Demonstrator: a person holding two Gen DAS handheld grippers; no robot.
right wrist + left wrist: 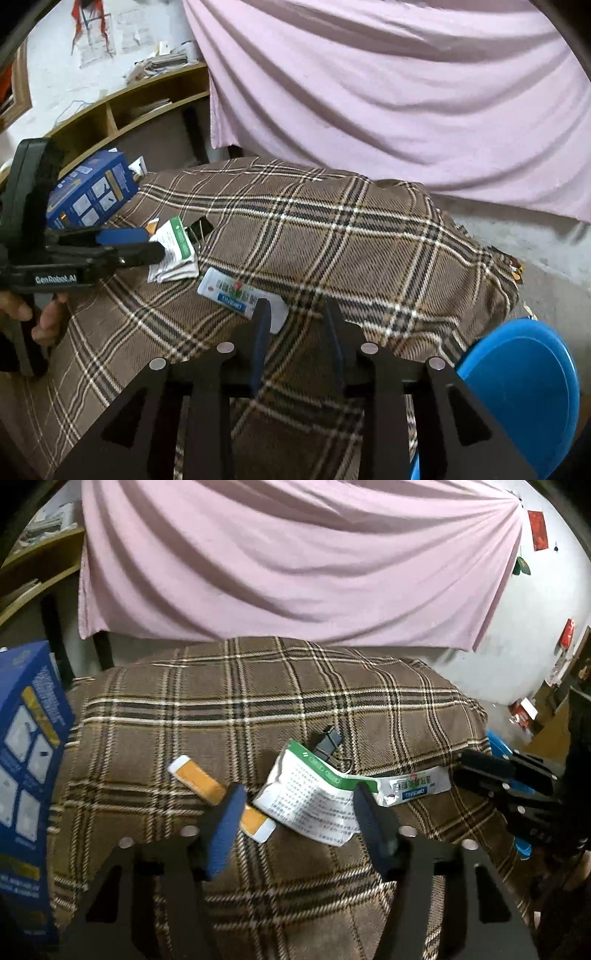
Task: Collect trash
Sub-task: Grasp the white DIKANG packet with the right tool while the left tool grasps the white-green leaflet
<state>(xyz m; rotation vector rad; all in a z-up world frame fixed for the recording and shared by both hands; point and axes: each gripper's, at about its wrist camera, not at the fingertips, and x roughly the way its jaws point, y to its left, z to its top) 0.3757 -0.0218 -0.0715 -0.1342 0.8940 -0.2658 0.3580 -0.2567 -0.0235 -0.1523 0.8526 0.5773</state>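
Note:
On the brown plaid cloth [295, 701] lie a white and green paper packet [310, 794], an orange and white strip [207, 786], a white sachet with a blue label [417, 784] and a small black clip [328, 738]. My left gripper [295, 805] is open, its fingers either side of the paper packet, just above it. My right gripper [295, 314] is open and empty; its left finger overlaps the sachet [240, 295]. The packet [173, 251] and the left gripper [147, 243] also show in the right wrist view.
A blue box [26, 768] stands at the cloth's left edge, also in the right wrist view [92, 188]. A blue plastic stool [517, 391] is at the lower right. A pink sheet [288, 554] hangs behind. A wooden shelf [129, 107] is back left.

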